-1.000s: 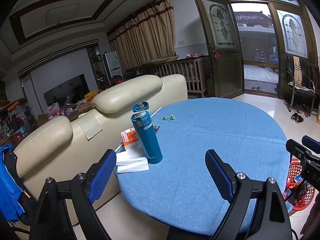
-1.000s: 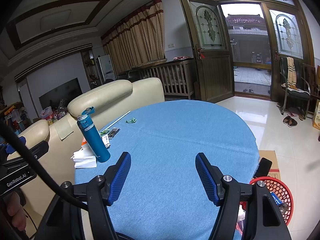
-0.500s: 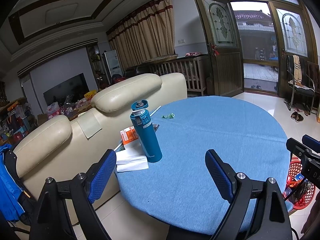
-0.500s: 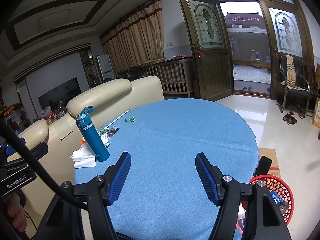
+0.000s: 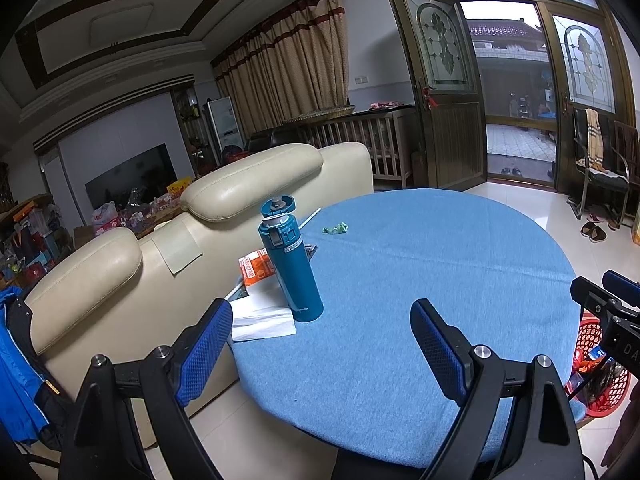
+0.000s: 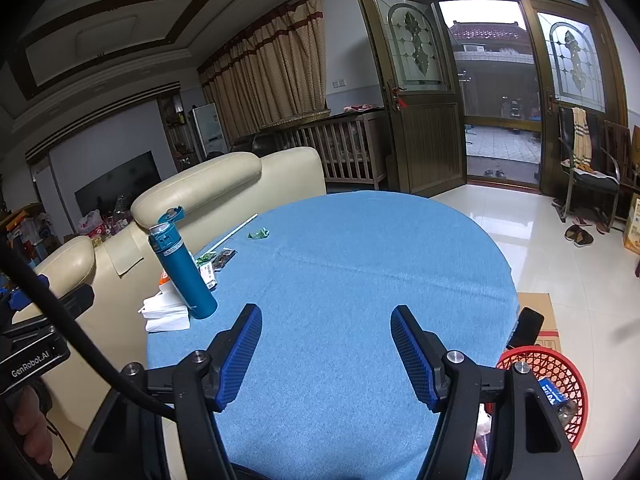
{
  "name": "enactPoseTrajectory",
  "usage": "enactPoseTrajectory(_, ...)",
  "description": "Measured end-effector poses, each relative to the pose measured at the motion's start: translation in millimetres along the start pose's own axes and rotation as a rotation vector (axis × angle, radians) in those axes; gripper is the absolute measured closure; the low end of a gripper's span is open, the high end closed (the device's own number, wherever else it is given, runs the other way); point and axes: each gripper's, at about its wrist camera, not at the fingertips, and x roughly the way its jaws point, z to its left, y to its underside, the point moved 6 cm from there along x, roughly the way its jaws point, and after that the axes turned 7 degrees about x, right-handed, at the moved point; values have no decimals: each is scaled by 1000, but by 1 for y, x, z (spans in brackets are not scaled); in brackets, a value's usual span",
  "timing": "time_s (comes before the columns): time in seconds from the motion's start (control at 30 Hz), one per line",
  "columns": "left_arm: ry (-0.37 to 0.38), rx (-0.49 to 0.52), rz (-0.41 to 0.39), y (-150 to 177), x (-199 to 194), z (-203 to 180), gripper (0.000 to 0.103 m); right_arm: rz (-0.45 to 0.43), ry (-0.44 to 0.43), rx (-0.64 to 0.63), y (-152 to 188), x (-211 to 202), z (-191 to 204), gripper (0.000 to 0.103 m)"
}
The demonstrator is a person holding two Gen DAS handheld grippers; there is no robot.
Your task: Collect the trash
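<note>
A crumpled green wrapper (image 5: 336, 228) lies on the round blue table (image 5: 420, 280) at its far left; it also shows in the right wrist view (image 6: 259, 234). An orange carton (image 5: 256, 272), white tissues (image 5: 262, 316) and small wrappers (image 6: 218, 258) lie around a teal flask (image 5: 291, 268). A red mesh basket (image 6: 548, 384) holding trash stands on the floor at the right. My left gripper (image 5: 322, 344) is open and empty above the table's near edge. My right gripper (image 6: 326, 344) is open and empty over the table's near side.
A cream sofa (image 5: 160, 248) backs onto the table's left side. A cardboard box (image 6: 540, 320) lies on the floor behind the basket. A white stick (image 6: 234, 234) lies at the table's left edge. A chair (image 6: 588, 184) and slippers stand by the open door.
Both views have shifted slightly; the flask sits a touch higher in the left view and lower left in the right view. Both grippers stay open and empty.
</note>
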Motion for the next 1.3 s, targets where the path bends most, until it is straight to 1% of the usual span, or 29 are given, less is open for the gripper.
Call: enactPoseTrajectory(1.3, 9, 5, 9, 2, 4, -2, 12, 5, 7, 9, 1, 3, -2, 32)
